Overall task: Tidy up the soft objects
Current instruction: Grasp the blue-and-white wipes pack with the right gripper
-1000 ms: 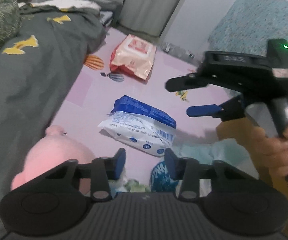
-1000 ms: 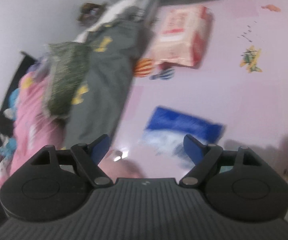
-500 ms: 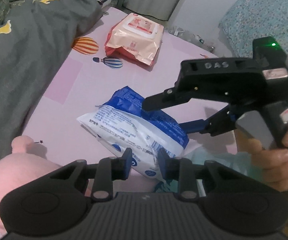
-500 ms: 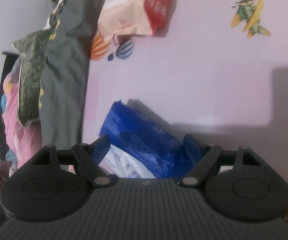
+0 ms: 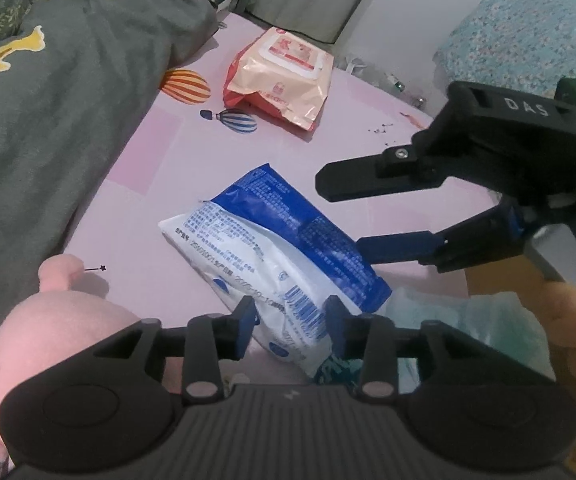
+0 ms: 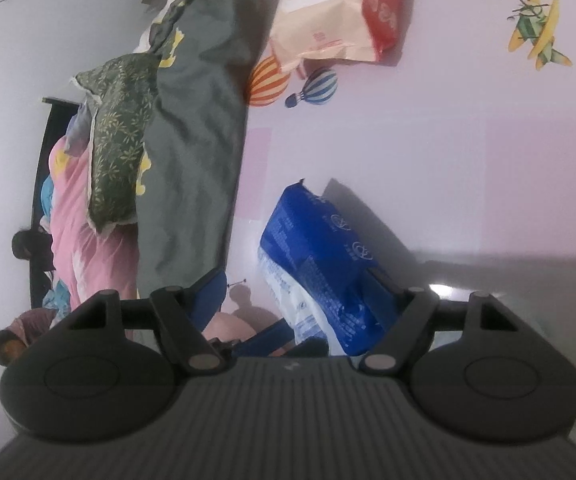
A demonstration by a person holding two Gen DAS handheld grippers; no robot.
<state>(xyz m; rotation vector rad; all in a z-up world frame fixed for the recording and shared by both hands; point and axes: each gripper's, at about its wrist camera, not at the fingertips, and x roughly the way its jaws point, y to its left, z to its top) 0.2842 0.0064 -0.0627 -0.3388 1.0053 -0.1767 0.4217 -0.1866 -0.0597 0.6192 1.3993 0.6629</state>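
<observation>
Your blue-and-white tissue pack [image 5: 284, 264] lies tilted on the pink play mat [image 5: 367, 152], its near corner resting on a pale green cloth [image 5: 467, 320], and everything else can be placed from it. Your left hand-held gripper [image 5: 291, 322] straddles the pack's near white corner; its jaws are opening, with the corner between them, and the pads do not visibly press on it. Your right hand-held gripper [image 5: 351, 212] reaches in from the right side of the pack, one black finger above the blue top face and the blue-padded one low beside it; its jaws are closing around the pack, and in the right wrist view one pad lies against the blue side while the other stands clear. Your hand [image 5: 571, 320] holds that gripper's handle to the right of the pack. A pink plush toy [image 5: 60, 336] sits just left of the pack's near end. A peach wet-wipes pack [image 5: 284, 76] lies well beyond it, farther up the mat. The grey-green quilt [image 5: 68, 120] runs along the mat's edge, left of the pack.
</observation>
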